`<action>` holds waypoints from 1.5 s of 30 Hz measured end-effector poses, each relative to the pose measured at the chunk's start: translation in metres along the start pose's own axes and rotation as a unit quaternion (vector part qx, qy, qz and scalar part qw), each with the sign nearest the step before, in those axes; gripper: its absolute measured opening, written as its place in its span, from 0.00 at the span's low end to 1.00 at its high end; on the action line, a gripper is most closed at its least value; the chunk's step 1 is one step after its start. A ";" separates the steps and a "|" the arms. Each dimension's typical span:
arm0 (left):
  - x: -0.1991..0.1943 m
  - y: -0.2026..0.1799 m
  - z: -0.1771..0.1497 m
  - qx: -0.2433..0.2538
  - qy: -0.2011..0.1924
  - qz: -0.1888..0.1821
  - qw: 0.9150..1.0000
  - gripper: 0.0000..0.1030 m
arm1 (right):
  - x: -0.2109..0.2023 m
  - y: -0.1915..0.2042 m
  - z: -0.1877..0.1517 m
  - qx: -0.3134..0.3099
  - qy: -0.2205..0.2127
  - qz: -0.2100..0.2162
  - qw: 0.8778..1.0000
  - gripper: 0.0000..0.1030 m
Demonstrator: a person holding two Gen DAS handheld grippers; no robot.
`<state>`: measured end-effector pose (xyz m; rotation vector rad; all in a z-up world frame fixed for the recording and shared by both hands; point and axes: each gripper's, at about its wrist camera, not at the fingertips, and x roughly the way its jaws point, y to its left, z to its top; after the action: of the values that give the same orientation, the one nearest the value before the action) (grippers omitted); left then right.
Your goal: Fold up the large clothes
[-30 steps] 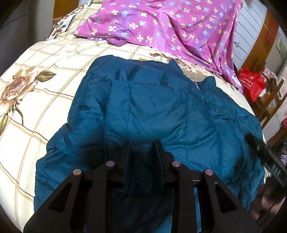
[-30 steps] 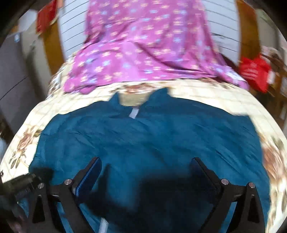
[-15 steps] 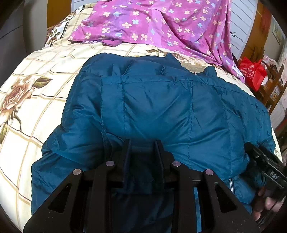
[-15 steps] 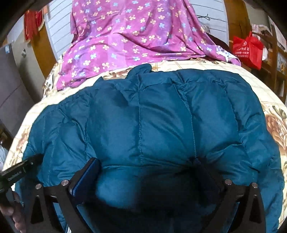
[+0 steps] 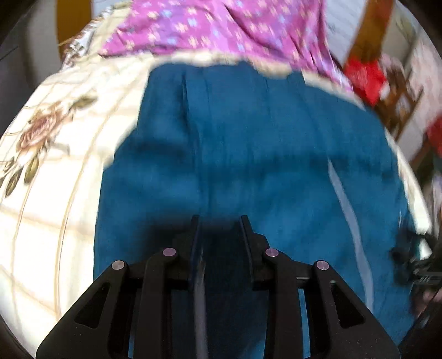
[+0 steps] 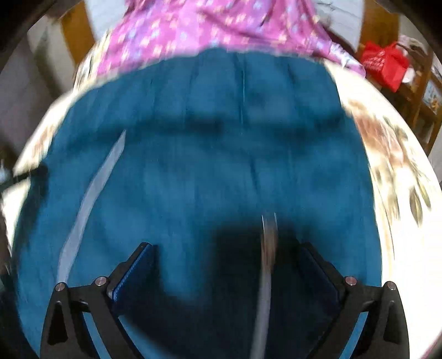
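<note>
We see the blue jacket (image 5: 262,154) spread on the bed (image 5: 60,171), below a purple flowered cloth (image 5: 221,24), both views smeared by motion blur so its seams and folds are hard to make out. Our left gripper (image 5: 219,221) has its jaws nearly closed with dark jacket fabric between them, though blur hides whether they truly pinch it. Our right gripper (image 6: 225,248) has its jaws wide apart over the jacket (image 6: 207,154), a pale zipper strip (image 6: 266,262) running between them.
</note>
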<state>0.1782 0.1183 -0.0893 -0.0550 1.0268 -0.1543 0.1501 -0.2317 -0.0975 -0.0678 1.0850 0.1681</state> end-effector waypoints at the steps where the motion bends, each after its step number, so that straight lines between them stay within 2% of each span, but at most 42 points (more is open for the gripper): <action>1: -0.004 0.001 -0.014 0.011 0.005 0.010 1.000 0.33 | -0.009 0.003 -0.014 -0.017 -0.007 -0.007 1.000 1.00; 4: -0.023 0.009 -0.045 0.013 -0.002 0.017 1.000 0.52 | -0.033 0.002 -0.052 -0.021 -0.003 0.009 1.000 1.00; 6: -0.029 0.015 -0.057 0.002 0.002 0.018 1.000 0.58 | -0.041 -0.004 -0.075 -0.016 0.002 0.010 1.000 1.00; 10: -0.043 0.018 -0.078 0.009 -0.009 0.019 1.000 0.59 | -0.053 -0.024 -0.112 0.019 -0.028 0.041 0.999 1.00; 13: -0.054 0.022 -0.088 0.003 -0.025 0.007 1.000 0.59 | -0.060 -0.021 -0.123 0.002 -0.049 0.047 0.998 1.00; 15: -0.066 0.030 -0.096 -0.008 -0.040 -0.005 0.999 0.59 | -0.074 -0.028 -0.137 0.023 -0.091 0.064 0.994 0.96; 17: -0.080 0.041 -0.106 -0.019 -0.059 -0.007 0.998 0.59 | -0.094 -0.043 -0.148 0.049 -0.137 0.052 0.988 0.96; 19: -0.091 0.055 -0.117 -0.035 -0.073 -0.002 0.997 0.59 | -0.111 -0.062 -0.160 0.078 -0.177 0.058 0.980 0.96; 22: -0.099 0.072 -0.126 -0.064 -0.074 0.005 0.995 0.59 | -0.103 -0.087 -0.170 0.130 -0.157 0.101 0.974 0.96; 25: -0.096 0.079 -0.132 -0.073 -0.060 0.020 0.995 0.59 | -0.086 -0.093 -0.172 0.141 -0.120 0.089 0.979 0.96; 29: -0.086 0.084 -0.140 -0.078 -0.030 0.016 0.996 0.59 | -0.084 -0.093 -0.174 0.135 -0.125 0.119 0.976 0.96; 32: -0.085 0.085 -0.143 -0.080 -0.029 0.005 0.996 0.59 | -0.082 -0.089 -0.175 0.130 -0.122 0.174 0.968 0.96; 34: -0.087 0.084 -0.146 -0.080 -0.028 0.001 0.996 0.59 | -0.084 -0.085 -0.178 0.119 -0.118 0.186 0.968 0.96; 37: -0.091 0.084 -0.153 -0.078 -0.024 -0.018 0.996 0.63 | -0.083 -0.086 -0.179 0.119 -0.119 0.196 0.966 0.96; 39: -0.094 0.082 -0.156 -0.072 -0.022 -0.037 0.996 0.63 | -0.082 -0.087 -0.179 0.125 -0.115 0.227 0.959 0.96; 41: -0.095 0.077 -0.159 -0.059 -0.018 -0.073 0.995 0.63 | -0.083 -0.086 -0.183 0.118 -0.113 0.254 0.953 0.96; 44: -0.094 0.067 -0.158 -0.038 -0.011 -0.090 0.995 0.64 | -0.083 -0.087 -0.183 0.119 -0.114 0.266 0.950 0.96; 45: -0.092 0.065 -0.157 -0.032 -0.008 -0.093 0.995 0.70 | -0.082 -0.088 -0.182 0.124 -0.116 0.269 0.948 0.96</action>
<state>0.0037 0.2005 -0.0997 -0.2099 1.0093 -0.2900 -0.0311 -0.3513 -0.1125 0.4699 0.8605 0.5164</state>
